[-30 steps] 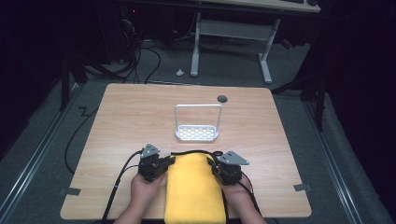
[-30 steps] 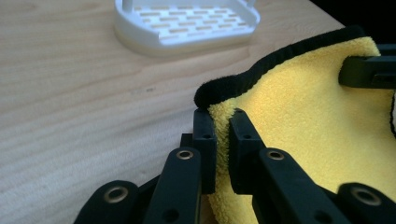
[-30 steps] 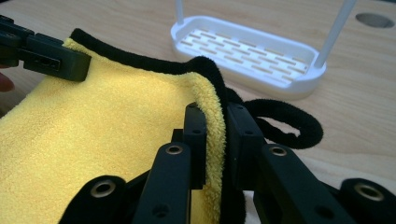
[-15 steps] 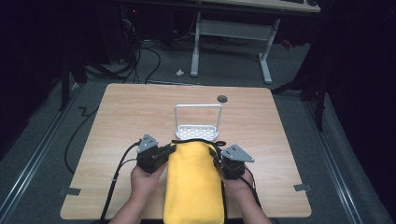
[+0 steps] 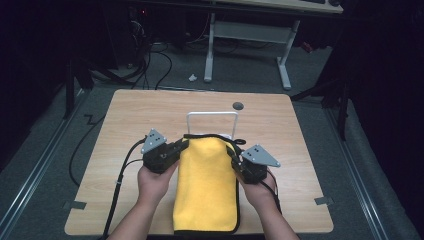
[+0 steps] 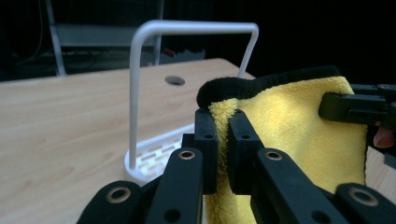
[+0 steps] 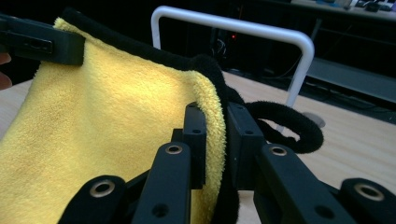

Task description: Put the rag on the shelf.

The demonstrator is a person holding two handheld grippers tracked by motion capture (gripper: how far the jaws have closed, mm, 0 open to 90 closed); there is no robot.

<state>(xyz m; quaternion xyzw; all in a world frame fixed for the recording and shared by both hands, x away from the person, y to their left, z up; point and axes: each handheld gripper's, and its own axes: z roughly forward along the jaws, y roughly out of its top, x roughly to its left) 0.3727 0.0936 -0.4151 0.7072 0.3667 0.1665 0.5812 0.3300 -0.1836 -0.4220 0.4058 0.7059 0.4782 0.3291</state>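
So both grippers are clamped on the yellow microfiber towel (image 5: 207,185): left gripper (image 5: 181,148) pinches its left top corner, right gripper (image 5: 235,156) the right one. Towel hangs stretched between them above the worktop (image 5: 125,130), just in front of the white wire rack (image 5: 212,116).

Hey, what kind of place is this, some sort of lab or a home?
Probably a lab or workshop, not a home: a bare wooden table on grey carpet, loose cables on the floor behind it, and an adjustable desk frame in the dark background.
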